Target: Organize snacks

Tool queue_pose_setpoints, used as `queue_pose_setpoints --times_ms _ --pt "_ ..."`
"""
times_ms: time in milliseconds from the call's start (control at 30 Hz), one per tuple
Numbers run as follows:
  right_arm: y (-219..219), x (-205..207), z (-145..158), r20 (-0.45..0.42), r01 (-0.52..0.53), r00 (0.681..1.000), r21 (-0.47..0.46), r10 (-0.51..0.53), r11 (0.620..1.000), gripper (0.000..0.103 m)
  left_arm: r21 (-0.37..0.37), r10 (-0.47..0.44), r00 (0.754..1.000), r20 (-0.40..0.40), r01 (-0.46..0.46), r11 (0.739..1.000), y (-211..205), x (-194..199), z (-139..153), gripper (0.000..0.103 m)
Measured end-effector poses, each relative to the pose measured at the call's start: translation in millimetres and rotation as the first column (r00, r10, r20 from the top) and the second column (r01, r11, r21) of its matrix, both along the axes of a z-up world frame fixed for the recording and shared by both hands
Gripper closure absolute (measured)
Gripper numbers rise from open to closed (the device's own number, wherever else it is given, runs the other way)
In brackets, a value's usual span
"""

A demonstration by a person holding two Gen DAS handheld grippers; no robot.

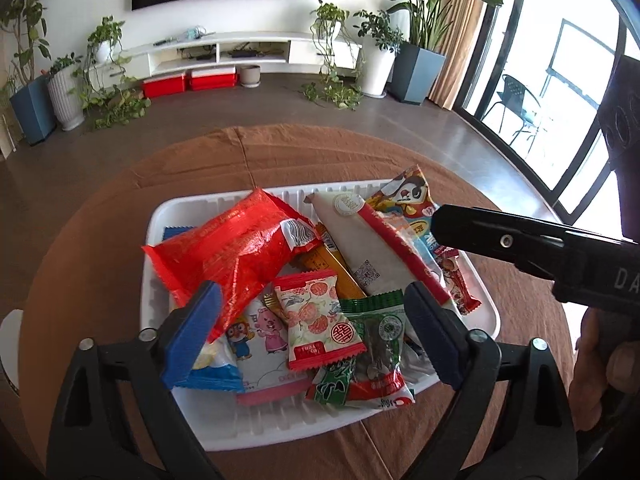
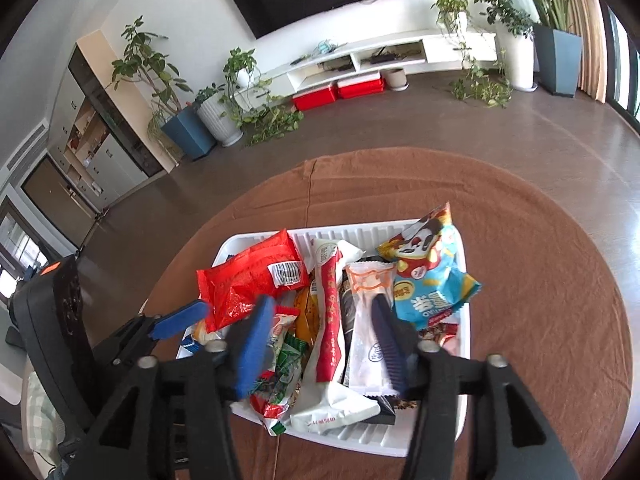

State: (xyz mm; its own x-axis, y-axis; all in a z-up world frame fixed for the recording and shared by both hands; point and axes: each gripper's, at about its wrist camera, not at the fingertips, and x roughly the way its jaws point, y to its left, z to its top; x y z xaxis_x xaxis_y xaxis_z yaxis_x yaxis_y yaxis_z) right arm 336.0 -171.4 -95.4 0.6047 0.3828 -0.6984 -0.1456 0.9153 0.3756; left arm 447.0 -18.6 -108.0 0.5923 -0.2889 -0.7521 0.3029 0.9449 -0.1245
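**Both claws empty above a heaped tray — the pile is the hazard**

The snacks all sit in the white ribbed plastic tray (image 1: 160, 216), which rests on the round table under a brown cloth (image 1: 320, 152). The left claw (image 1: 316, 332) is spread wide with nothing between its blue pads, poised over the near end of the heap beside the crinkled red foil packet (image 1: 232, 256). The right claw (image 2: 320, 344) is parted too; the slim white wrapper with an orange label (image 2: 370, 320) lies under its fingers, though whether a pad brushes it is hard to tell from this angle.

The risks come from the stacking. The packets overlap loosely, and the blue panda-print puffed bag (image 2: 432, 280) leans over the tray's far rim — a nudge could tip it onto the cloth. The green-and-red sealed pouch (image 1: 376, 344) already overhangs the near edge and could slide off if a neighbour is dragged. The two claws also work close together, so a reach by one could strike the other. Slick foil may slip from a shallow pinch.
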Motion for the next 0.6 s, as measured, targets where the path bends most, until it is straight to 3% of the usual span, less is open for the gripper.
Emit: queue_pose_setpoints --times_ms 67,167,367,467,600 --pt "-1 -12 7 0.033 0.007 0.999 -0.002 -0.007 1.0 0.033 0.003 -0.002 0.999 0.047 0.002 1.0 2 -14 11 0.0" --pt "-2 -35 19 0.096 0.02 0.995 -0.028 -0.017 0.999 0.02 0.019 -0.008 0.991 0.137 0.006 1.0 6 -42 29 0.0" --pt "1 -88 45 0.253 0.071 0.967 -0.102 -0.043 0.992 0.011 0.04 -0.008 0.947 0.32 -0.005 0.999 13 -116 65 0.0" --pt "4 -123 60 0.357 0.113 0.932 -0.129 -0.06 0.985 0.004 0.035 0.024 0.931 0.363 -0.04 0.999 18 -147 82 0.0" --pt "3 -170 81 0.486 0.177 0.869 -0.127 -0.095 0.976 0.0 0.047 0.119 0.895 0.43 -0.154 0.987 23 -195 103 0.0"
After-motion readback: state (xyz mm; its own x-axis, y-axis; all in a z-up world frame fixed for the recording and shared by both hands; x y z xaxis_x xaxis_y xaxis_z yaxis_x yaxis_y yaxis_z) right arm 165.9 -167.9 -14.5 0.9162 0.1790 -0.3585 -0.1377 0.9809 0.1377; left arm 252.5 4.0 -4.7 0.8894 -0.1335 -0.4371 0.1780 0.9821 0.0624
